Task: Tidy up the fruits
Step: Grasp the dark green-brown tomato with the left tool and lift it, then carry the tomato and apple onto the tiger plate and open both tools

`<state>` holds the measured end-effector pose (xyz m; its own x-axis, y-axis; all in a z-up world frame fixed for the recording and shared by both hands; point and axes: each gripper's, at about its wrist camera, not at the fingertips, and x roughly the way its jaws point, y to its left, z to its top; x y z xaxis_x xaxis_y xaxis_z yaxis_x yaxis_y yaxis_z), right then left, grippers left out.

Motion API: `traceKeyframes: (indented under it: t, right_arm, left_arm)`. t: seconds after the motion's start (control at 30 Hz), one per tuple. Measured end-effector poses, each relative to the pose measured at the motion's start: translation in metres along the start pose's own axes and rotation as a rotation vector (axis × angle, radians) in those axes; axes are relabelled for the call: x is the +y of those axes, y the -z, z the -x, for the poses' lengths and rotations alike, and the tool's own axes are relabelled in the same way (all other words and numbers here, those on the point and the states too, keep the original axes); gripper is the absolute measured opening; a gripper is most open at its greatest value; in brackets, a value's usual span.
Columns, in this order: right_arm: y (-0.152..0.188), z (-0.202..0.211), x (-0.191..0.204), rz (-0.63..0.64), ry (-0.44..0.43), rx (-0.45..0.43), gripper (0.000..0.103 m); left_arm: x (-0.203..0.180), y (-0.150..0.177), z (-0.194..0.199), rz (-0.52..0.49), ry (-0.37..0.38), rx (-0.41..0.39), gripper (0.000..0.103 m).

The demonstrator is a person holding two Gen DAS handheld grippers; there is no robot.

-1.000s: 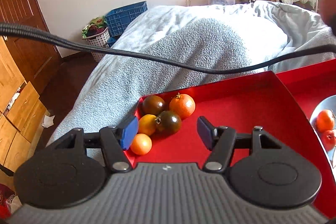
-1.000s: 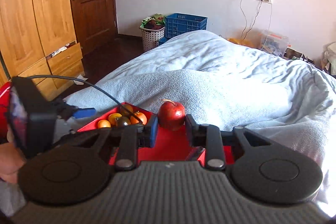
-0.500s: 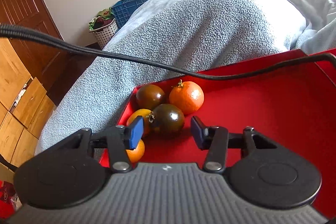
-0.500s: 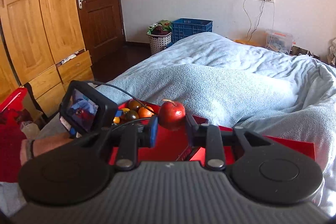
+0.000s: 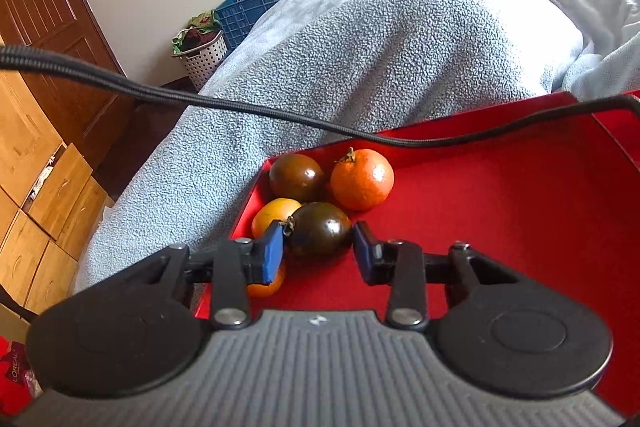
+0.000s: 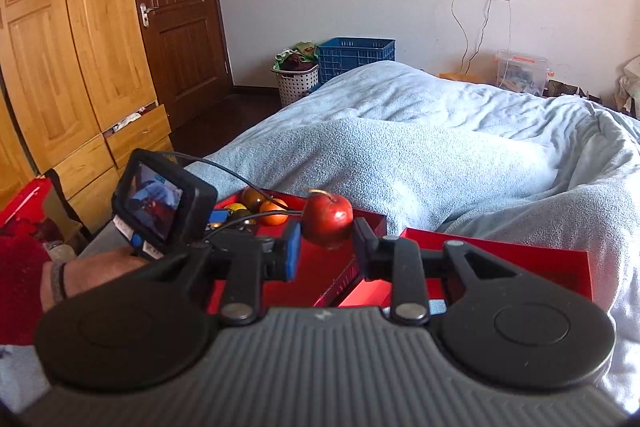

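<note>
Lowered since earlier, my left tongs point(image 5: 319, 251) are closing around the dark tomato point(image 5: 319, 229); squeeze gently, centred. Right tongs point(image 6: 327, 246) grasp the apple point(image 6: 328, 219).

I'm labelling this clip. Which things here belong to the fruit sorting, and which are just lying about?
Job: dark tomato between the closing left tool, orange, apple in the right tool, red tray.
Lying about: blue crate, laundry basket, blanket.

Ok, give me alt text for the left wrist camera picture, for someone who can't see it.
The left gripper is closing around a dark tomato in the corner of a red tray on a bed. Beside it sit another dark tomato, an orange mandarin and two yellow-orange fruits.
</note>
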<state>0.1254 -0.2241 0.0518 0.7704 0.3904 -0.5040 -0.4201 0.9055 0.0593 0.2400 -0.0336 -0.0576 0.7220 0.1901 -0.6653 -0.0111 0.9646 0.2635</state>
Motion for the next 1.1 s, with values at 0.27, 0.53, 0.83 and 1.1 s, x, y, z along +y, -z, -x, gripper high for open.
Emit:
traceKeyframes:
  t: [0.27,0.53,0.83,1.1]
  right_arm:
    - [0.015,0.024,-0.011,-0.03,0.045,0.003,0.031]
    - [0.042,0.055,-0.036,-0.073,0.123,0.022,0.031]
    - [0.097,0.039,-0.066,-0.114,0.177,0.102,0.031]
    - [0.123,0.04,-0.088,-0.138,0.169,0.114,0.031]
  left_arm:
    - [0.005,-0.005,0.053,-0.023,0.006,-0.061,0.043]
    - [-0.026,-0.017,0.126,-0.06,0.104,-0.127,0.043]
    - [-0.106,-0.005,0.188,-0.131,0.271,-0.127,0.043]
    - [-0.15,0.013,0.192,-0.202,0.282,-0.087,0.043]
